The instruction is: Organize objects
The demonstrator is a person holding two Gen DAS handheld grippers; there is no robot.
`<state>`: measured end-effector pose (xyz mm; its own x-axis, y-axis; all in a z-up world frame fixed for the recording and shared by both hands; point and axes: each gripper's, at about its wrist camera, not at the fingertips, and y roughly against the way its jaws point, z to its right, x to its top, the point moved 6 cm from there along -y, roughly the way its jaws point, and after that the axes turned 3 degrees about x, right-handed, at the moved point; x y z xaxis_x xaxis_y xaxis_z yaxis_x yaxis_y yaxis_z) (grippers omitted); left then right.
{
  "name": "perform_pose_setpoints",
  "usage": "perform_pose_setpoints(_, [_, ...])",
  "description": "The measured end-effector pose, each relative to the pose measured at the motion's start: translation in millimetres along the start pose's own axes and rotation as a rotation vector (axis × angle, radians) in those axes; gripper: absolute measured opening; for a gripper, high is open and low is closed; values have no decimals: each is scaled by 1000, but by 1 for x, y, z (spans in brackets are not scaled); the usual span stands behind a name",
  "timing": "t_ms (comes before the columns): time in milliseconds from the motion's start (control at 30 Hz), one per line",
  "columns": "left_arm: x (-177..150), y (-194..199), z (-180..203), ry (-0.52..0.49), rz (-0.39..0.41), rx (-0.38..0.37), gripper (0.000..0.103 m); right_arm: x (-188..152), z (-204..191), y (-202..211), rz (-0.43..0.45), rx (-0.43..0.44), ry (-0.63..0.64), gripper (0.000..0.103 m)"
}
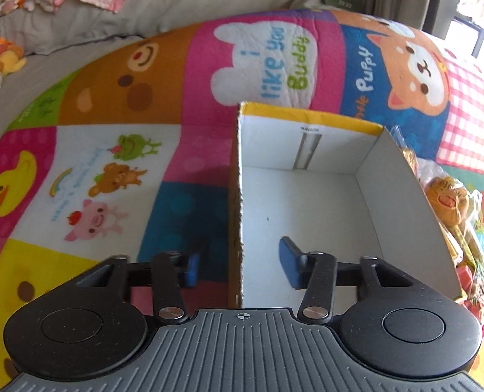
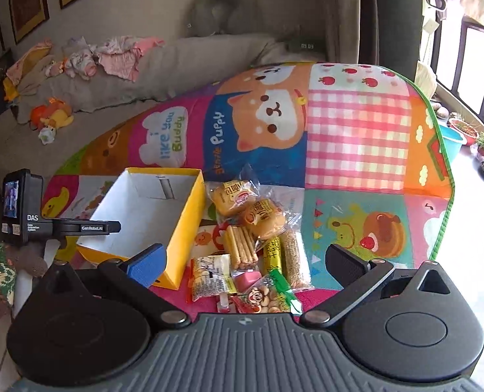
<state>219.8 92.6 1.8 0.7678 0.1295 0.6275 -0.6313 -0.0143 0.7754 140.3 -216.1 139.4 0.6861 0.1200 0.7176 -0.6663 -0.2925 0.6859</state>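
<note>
A colourful cartoon-patterned play mat (image 2: 356,124) carries a yellow open box (image 2: 186,228), white inside, with a heap of wrapped snack packets (image 2: 251,248) just beside it.

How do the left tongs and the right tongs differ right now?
The left tongs straddle the yellow box's side wall, pads partly closed; the right tongs stand wide open, nothing between them. The left sits at the box; the right hovers above the snack packets. Both point downward at the play mat.

An open yellow box (image 2: 183,228) with a white inside stands upright and empty on the play mat. Just beside its right wall lies a loose heap of wrapped snacks (image 2: 255,248): small cakes, biscuit sticks, sweets.
</note>
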Motion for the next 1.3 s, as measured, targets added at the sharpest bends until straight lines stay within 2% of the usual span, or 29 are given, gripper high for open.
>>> perform_pose_setpoints(67, [-2,-7,0,-10,-21,16,16,1,10,-17,-23,-30,11,103])
perform_pose_setpoints(167, [-7,-10,-2,-25,-31,13,11,5,23,-45,-60,-43,-20,103])
perform_pose_setpoints(333, [-14,-3,-6,-39,-8,-3,10,24,37,-100,-58,-23,-126,103])
perform_pose_setpoints(467, [-17,1,-13,-30,2,-7,9,43,30,-150,-46,10,-160,103])
perform_pose_setpoints(533, [-17,2,-19,-14,4,-12,9,50,31,-170,-61,18,-218,103])
perform_pose_setpoints(600, [-16,1,-22,-1,2,-20,9,51,34,-180,-75,49,-269,103])
perform_pose_setpoints(733, [-16,2,-22,13,9,-27,9,51,32,-187,-70,-44,-180,103])
perform_pose_setpoints(933, [-22,5,-18,33,12,-39,9,72,17,-196,-32,32,-202,103])
perform_pose_setpoints(1000, [-24,7,-20,50,8,-33,9,79,6,-212,-6,22,-208,103])
perform_pose_setpoints(1067, [-26,10,-23,64,2,-22,9,85,0,-229,34,-44,-186,98])
perform_pose_setpoints(1100, [-27,11,-25,71,0,-17,9,88,-1,-242,38,-79,-170,90])
perform_pose_setpoints(1200, [-30,15,-32,96,-2,-10,9,86,-2,-273,-59,-87,-149,69])
perform_pose_setpoints(1233, [-31,15,-34,105,-1,-11,9,80,-4,-280,-115,-74,-135,63])
perform_pose_setpoints(1300, [-32,17,-34,120,-1,-7,9,68,-3,-279,-182,-50,-126,61])
